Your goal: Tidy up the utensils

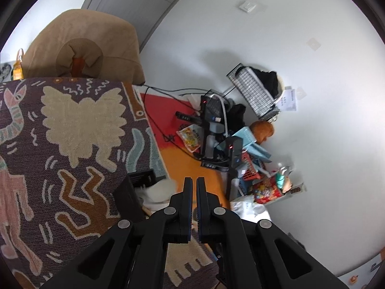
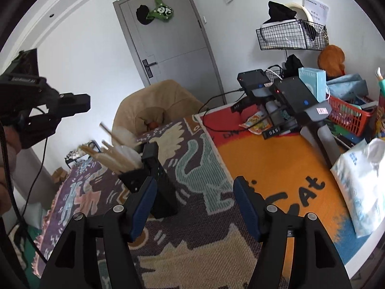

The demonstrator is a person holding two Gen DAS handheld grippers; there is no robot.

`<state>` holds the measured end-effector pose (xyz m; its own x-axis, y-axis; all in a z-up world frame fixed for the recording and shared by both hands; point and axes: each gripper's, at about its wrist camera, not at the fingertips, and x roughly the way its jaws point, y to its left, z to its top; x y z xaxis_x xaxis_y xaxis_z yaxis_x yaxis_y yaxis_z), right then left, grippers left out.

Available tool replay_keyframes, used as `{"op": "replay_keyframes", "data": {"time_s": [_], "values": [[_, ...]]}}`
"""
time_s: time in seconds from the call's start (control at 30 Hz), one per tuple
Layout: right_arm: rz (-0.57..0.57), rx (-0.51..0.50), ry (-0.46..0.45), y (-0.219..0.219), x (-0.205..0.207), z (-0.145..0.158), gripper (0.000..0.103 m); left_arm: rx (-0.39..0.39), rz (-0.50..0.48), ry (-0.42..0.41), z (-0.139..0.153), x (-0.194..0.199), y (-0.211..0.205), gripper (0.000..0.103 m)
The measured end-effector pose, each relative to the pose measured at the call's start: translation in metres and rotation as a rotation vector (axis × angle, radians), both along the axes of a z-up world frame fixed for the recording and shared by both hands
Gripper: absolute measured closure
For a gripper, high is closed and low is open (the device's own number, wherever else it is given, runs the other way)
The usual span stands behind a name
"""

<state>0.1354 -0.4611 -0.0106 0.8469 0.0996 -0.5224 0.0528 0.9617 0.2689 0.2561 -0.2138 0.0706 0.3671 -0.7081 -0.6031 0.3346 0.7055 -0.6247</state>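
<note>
The right gripper [image 2: 195,190] hangs over a patterned cloth [image 2: 199,248] with animal shapes on it. Its 2 fingers [image 2: 144,202] are spread wide apart and hold nothing. The left finger is just in front of a black utensil holder [image 2: 154,180] that stands on the cloth. The holder leans a little. A bunch of wooden chopsticks [image 2: 113,154] sticks out of its top and points up and to the left. Something white sits in there with them, but it is too blurry to name.

The left gripper [image 1: 194,187] has its 2 fingers pressed close, with only a thin gap between them. Nothing is caught in that gap. In the right wrist view it is up at the far left, well away from the holder. In the left wrist view, part of the black holder [image 1: 142,180] shows just left of the fingertips, with a white blur beside it.

Past the cloth lies an orange and red mat [image 2: 272,159]. A white pack of tissues [image 2: 361,183] rests on its right side. A red basket [image 2: 349,113] sits near the wall. A tan beanbag chair [image 2: 156,106] stands by a gray door [image 2: 173,38].
</note>
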Motion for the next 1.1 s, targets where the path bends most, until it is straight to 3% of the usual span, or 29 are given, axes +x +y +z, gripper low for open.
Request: {"op": "replay_keyframes", "data": {"time_s": [0.13,0.17,0.2,0.27,0.37,0.47,0.53,0.6,0.7,1.1], "values": [[-0.021,0.003,0.004,0.000,-0.004,-0.001,0.034,0.017,-0.002,0.014,-0.007,0.000,0.003,0.094],[-0.029,0.004,0.001,-0.001,-0.004,0.000,0.031,0.020,0.002,0.016,-0.008,-0.001,0.004,0.082],[-0.034,0.005,-0.005,-0.001,-0.006,0.002,0.029,0.025,0.009,0.015,-0.008,-0.002,0.007,0.062],[-0.039,0.001,-0.020,0.000,-0.009,0.006,0.029,0.029,0.030,-0.003,-0.007,-0.005,0.013,0.042],[-0.047,-0.022,-0.020,0.005,-0.010,0.010,0.029,0.046,0.050,-0.049,0.000,-0.011,0.024,0.040],[-0.052,-0.026,-0.025,0.009,-0.012,0.015,0.029,0.054,0.059,-0.092,0.006,-0.019,0.033,0.027],[-0.055,-0.010,-0.032,0.011,-0.015,0.019,0.021,0.069,0.074,-0.147,0.011,-0.028,0.040,0.019],[-0.057,-0.001,-0.043,0.012,-0.017,0.021,0.000,0.070,0.083,-0.186,0.015,-0.036,0.048,0.007],[-0.056,-0.016,-0.042,0.020,-0.018,0.026,0.000,0.084,0.111,-0.242,0.021,-0.049,0.062,0.001],[-0.044,-0.072,-0.075,0.056,-0.035,0.050,0.000,0.160,0.216,-0.418,0.022,-0.103,0.112,0.000]]}}
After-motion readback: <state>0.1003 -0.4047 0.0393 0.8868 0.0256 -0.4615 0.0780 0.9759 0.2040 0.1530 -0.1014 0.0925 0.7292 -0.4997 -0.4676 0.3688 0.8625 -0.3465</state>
